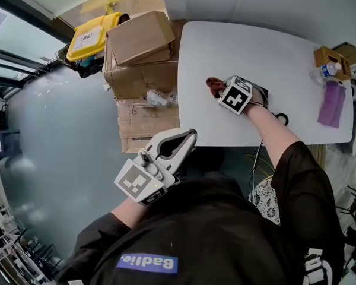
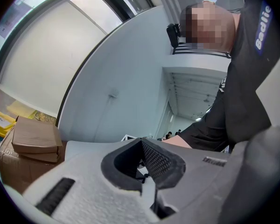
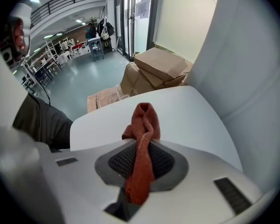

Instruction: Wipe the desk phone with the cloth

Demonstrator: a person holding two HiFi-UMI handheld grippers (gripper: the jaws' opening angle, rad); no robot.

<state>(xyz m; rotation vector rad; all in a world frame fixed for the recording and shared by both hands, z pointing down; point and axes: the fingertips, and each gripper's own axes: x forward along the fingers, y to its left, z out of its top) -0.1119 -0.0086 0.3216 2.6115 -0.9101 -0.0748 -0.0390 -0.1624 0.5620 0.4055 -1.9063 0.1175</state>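
The grey floor (image 1: pixel 59 141) fills the head view from 7 to 10 o'clock. The white table (image 1: pixel 285 52) takes up the 12 to 3 o'clock part. Stacked cardboard boxes (image 1: pixel 139 46) stand against the table's edge at 11 o'clock, with a yellow crate (image 1: pixel 92 35) just beyond them at 10 o'clock. The person's dark sleeve (image 1: pixel 302 177) reaches up from 5 o'clock toward the middle of the table. The left gripper (image 1: pixel 187 138) is held off the table near the frame's centre at 7 o'clock from the table. Its own view shows the left gripper (image 2: pixel 143 160) with jaws closed tip to tip and nothing between them. The right gripper (image 1: pixel 216 88) is over the table just above centre, pointing toward 9 o'clock. Its jaws are clamped on the rust-red cloth (image 1: pixel 212 85). In the right gripper view the cloth (image 3: pixel 142 125) runs as a folded strip between the pads of the right gripper (image 3: pixel 140 160) and bunches up past the tips above the white tabletop. A purple rag (image 1: pixel 332 104) lies at 3 o'clock near the table's far edge. A small brown basket (image 1: pixel 331 57) and a water bottle (image 1: pixel 323 71) stand at 2 o'clock, touching each other. The desk phone (image 1: pixel 264 92) is mostly hidden under the right gripper's marker cube, showing only a dark edge. Its coiled black cord (image 1: pixel 282 119) shows at 5 o'clock from that cube.
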